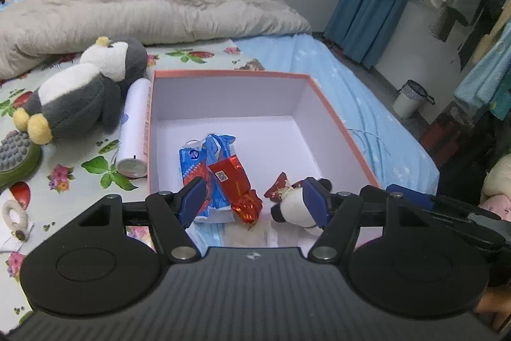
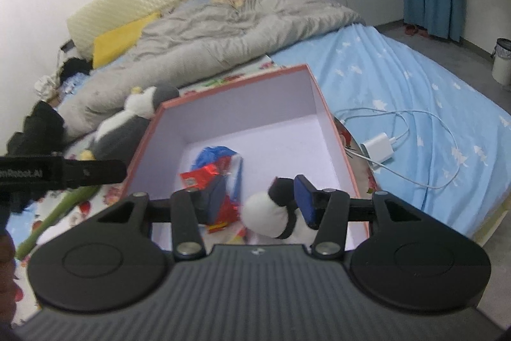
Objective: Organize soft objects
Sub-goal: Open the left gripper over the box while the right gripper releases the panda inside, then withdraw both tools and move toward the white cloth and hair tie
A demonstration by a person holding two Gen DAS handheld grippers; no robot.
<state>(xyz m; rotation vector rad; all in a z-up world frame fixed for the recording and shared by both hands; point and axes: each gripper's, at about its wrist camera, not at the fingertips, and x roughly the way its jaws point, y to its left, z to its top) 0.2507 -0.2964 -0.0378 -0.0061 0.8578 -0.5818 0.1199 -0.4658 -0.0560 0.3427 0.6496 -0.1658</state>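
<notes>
Nearest, both claws hang over the near end of the orange-rimmed white cardboard box (image 1: 332,104) on the bed. The left claw (image 1: 255,200) is spread and empty above the red foil packet (image 1: 234,178) and blue plastic packet (image 1: 194,158). The right claw (image 2: 260,198) is also spread, with the small black-and-white plush toy (image 2: 271,213) between its fingers, seemingly let go inside the box. Farther left, outside the box, the large grey-and-white stuffed penguin (image 1: 80,91) lies lengthwise, closer to the left claw, probably next.
</notes>
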